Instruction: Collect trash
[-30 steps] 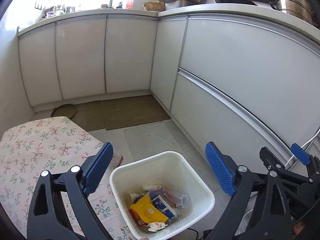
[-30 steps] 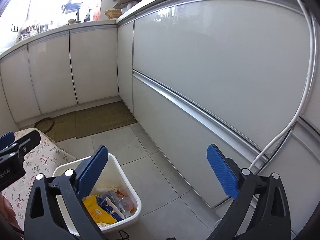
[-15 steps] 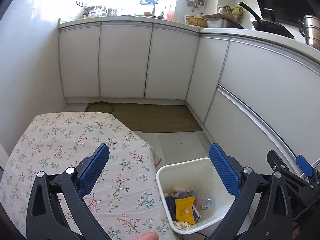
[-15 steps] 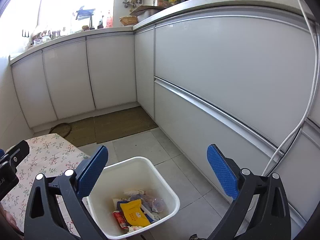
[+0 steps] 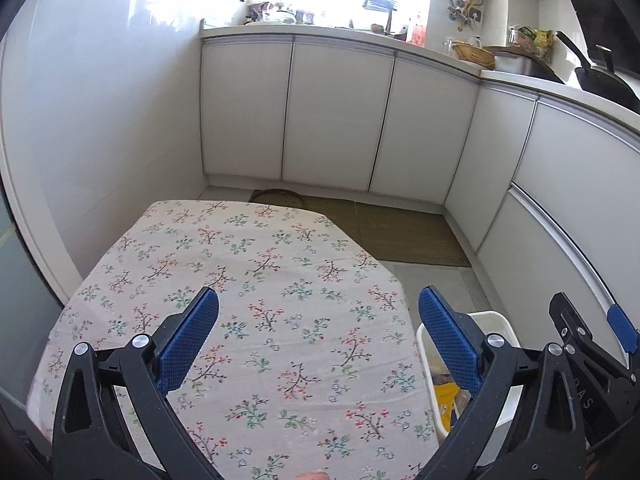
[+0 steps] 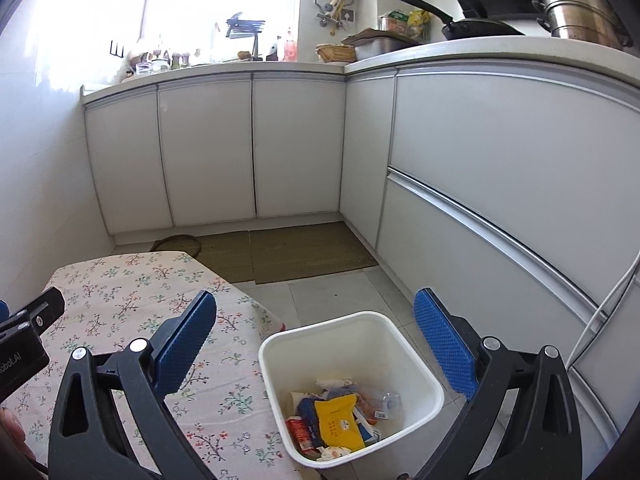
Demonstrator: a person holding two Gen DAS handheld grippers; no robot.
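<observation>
A white square bin [image 6: 352,384] stands on the floor beside a table with a floral cloth [image 5: 248,300]. Inside lie several wrappers, among them a yellow packet [image 6: 336,420], a blue one and a red one. My right gripper [image 6: 316,344] hovers open above the bin's near rim, nothing between its blue pads [image 6: 444,344]. My left gripper [image 5: 320,340] is open over the bare cloth, and the bin [image 5: 496,320] shows only partly behind its right finger. The floral cloth [image 6: 132,300] carries no trash that I can see.
White cabinet fronts [image 6: 500,184] run along the back and right, with pans and pots on the counter [image 6: 480,48] above. A brown mat [image 6: 296,252] lies on the tiled floor before the corner. A white cable [image 6: 604,300] hangs at the right.
Both views have swung left and upward: the floral table now fills the left wrist view and the bin has slid to its right edge. Both grippers stay open and hold nothing.
</observation>
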